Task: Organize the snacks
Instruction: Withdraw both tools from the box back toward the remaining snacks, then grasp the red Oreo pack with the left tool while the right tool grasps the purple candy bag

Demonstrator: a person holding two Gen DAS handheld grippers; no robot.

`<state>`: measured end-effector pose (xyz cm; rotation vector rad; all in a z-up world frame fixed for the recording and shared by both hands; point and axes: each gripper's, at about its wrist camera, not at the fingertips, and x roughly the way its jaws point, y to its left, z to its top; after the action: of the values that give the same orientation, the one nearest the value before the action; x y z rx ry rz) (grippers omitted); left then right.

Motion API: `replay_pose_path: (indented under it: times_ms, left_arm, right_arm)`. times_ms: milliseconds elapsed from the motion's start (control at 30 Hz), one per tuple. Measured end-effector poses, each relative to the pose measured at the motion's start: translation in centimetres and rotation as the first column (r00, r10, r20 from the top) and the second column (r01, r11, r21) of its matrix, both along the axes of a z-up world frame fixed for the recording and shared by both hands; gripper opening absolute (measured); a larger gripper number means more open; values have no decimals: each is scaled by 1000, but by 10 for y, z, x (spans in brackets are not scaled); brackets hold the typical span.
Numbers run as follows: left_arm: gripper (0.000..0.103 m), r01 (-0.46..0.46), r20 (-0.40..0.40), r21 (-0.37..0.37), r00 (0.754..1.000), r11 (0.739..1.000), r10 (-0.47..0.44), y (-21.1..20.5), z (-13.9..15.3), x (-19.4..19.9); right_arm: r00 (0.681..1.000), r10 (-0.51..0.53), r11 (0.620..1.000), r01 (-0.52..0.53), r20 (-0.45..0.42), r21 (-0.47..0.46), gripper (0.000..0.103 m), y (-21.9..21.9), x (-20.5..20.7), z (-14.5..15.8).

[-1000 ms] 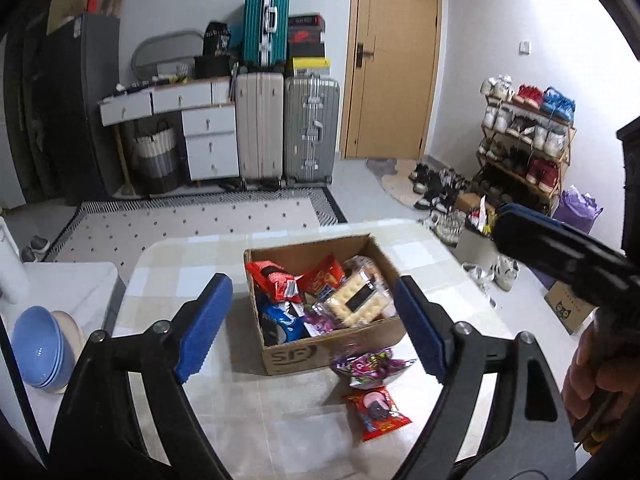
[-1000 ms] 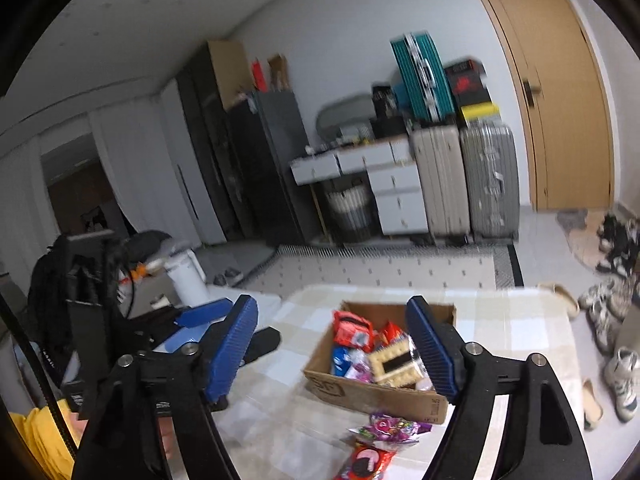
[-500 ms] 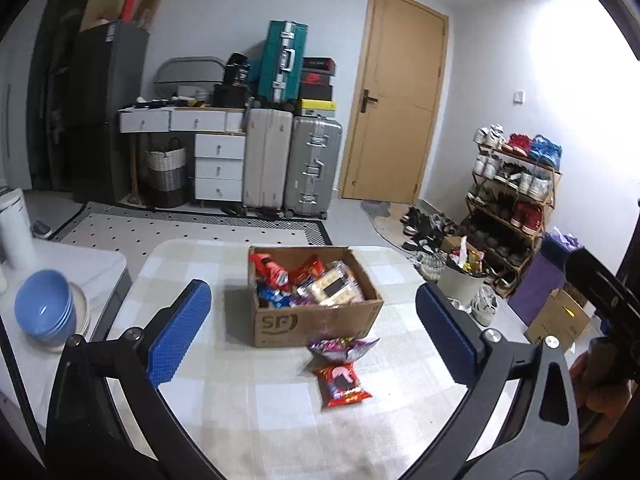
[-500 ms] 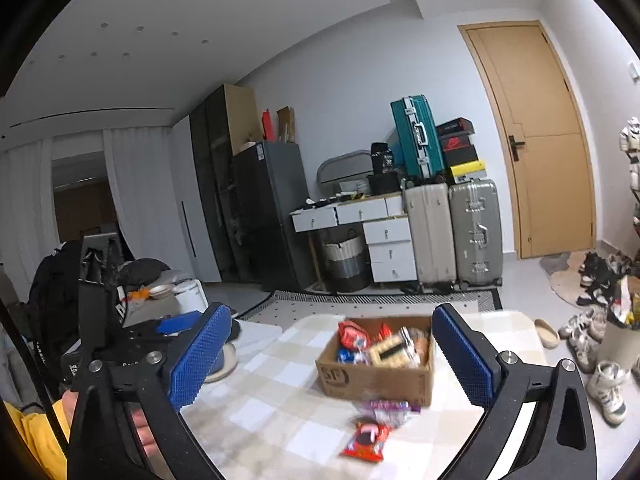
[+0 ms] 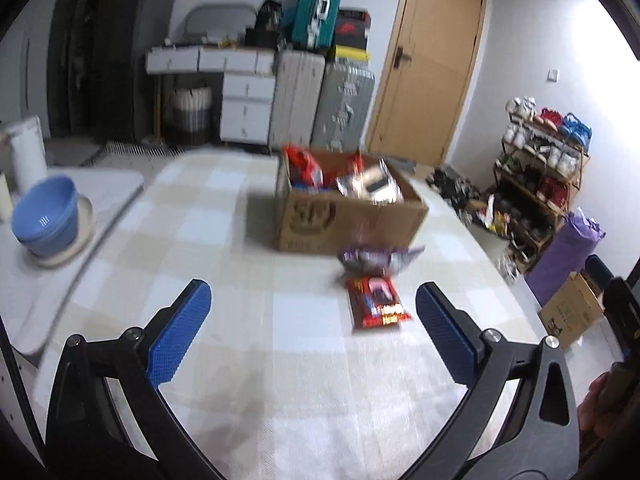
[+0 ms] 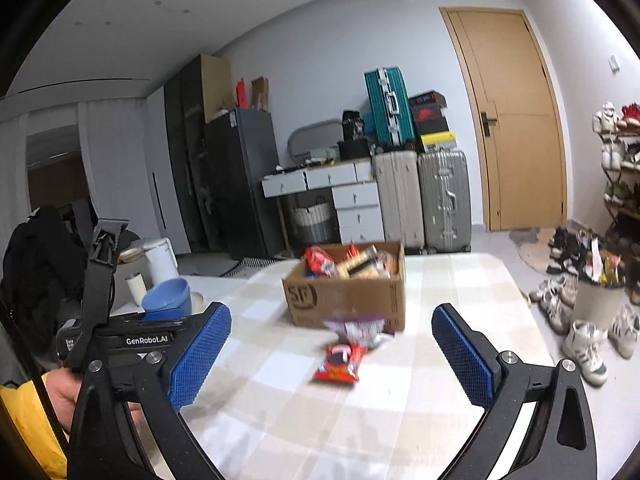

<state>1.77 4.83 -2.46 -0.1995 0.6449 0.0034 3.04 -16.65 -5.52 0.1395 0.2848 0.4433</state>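
A cardboard box [image 5: 348, 216] [image 6: 348, 296] full of snack packets stands on the checked tablecloth [image 5: 224, 264]. In front of it lie a purple packet [image 5: 378, 260] [image 6: 358, 328] and a red packet [image 5: 376, 306] [image 6: 340, 364]. My left gripper [image 5: 312, 332] is open and empty, low over the table, near the red packet. My right gripper [image 6: 332, 360] is open and empty, with the red packet between its fingers in view. The left gripper also shows in the right wrist view [image 6: 132, 340].
A blue bowl [image 5: 46, 216] [image 6: 166, 298] sits on a plate on a side surface at the left, beside a white container [image 5: 26, 152]. Suitcases [image 5: 320, 104], drawers and a door stand behind. A shoe rack [image 5: 544, 160] and shoes are at the right.
Both grippers have pulled back from the box and dropped lower toward the table. The box now sits farther off and the two loose packets lie close ahead.
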Motion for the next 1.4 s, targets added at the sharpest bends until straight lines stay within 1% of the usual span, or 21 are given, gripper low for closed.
replay_pose_path:
  times_ms: [133, 233, 333, 433, 500, 567, 667, 767, 900, 1000, 1067, 1133, 1167, 1200, 1233, 1267, 1300, 1367, 1400]
  left_arm:
    - [102, 20, -40, 12, 999, 1000, -19, -9, -23, 19]
    - [102, 46, -74, 14, 996, 999, -45, -18, -34, 33]
    - [102, 67, -113, 31, 992, 997, -63, -29, -48, 47]
    - [102, 82, -132, 55, 988, 995, -74, -41, -60, 65]
    - [102, 97, -146, 55, 985, 994, -88, -48, -66, 79]
    - [102, 90, -169, 65, 983, 994, -78, -52, -74, 93]
    - [102, 83, -204, 39, 976, 996, -74, -58, -90, 117]
    - [102, 80, -235, 42, 970, 996, -68, -62, -105, 137]
    - [102, 85, -304, 34, 950, 996, -71, -71, -132, 171]
    - [101, 75, -359, 73, 932, 995, -44, -75, -151, 194]
    - [99, 72, -359, 98, 933, 993, -32, -78, -156, 203]
    - [94, 73, -358, 98, 933, 992, -34, -77, -158, 209]
    - [85, 71, -350, 106, 936, 992, -29, -77, -159, 211]
    - [79, 75, -344, 113, 938, 991, -32, -77, -158, 211]
    - [64, 84, -339, 114, 940, 990, -40, -77, -158, 212]
    - [46, 98, -337, 113, 940, 989, -55, -77, -157, 212]
    - [41, 115, -341, 109, 937, 987, -72, -77, -156, 213]
    - [41, 132, -351, 76, 931, 988, -97, -72, -156, 214]
    - [41, 137, -352, 71, 930, 988, -104, -71, -156, 212]
  right_arm:
    - [998, 8, 999, -6, -60, 35, 102, -2, 14, -18]
    - [998, 6, 999, -4, -69, 38, 102, -2, 20, -25]
    - [997, 6, 1000, -3, -72, 31, 102, -2, 26, -33]
    - [996, -10, 1000, 12, -91, 15, 102, -3, 36, -40]
    - [995, -16, 1000, 17, -100, 16, 102, -5, 41, -45]
    - [993, -29, 999, 31, -111, 17, 102, -8, 46, -51]
    - [992, -48, 999, 49, -118, 11, 102, -15, 51, -59]
    - [990, -55, 998, 58, -133, 21, 102, -20, 56, -66]
    - [983, -51, 997, 60, -176, 47, 102, -25, 68, -79]
    - [980, -45, 996, 58, -195, 62, 102, -29, 74, -83]
    - [979, -39, 996, 53, -200, 66, 102, -29, 75, -85]
    - [978, -38, 996, 53, -203, 70, 102, -30, 77, -86]
    - [978, -36, 996, 53, -207, 73, 102, -31, 77, -88]
    - [976, -37, 996, 54, -215, 75, 102, -31, 79, -89]
    - [974, -38, 995, 57, -222, 79, 102, -32, 80, -91]
    - [973, -39, 995, 59, -229, 83, 102, -33, 81, -92]
    - [971, -42, 995, 63, -234, 82, 102, -33, 82, -93]
    - [971, -51, 994, 72, -234, 80, 102, -33, 81, -93]
    - [971, -52, 994, 72, -233, 77, 102, -32, 81, -92]
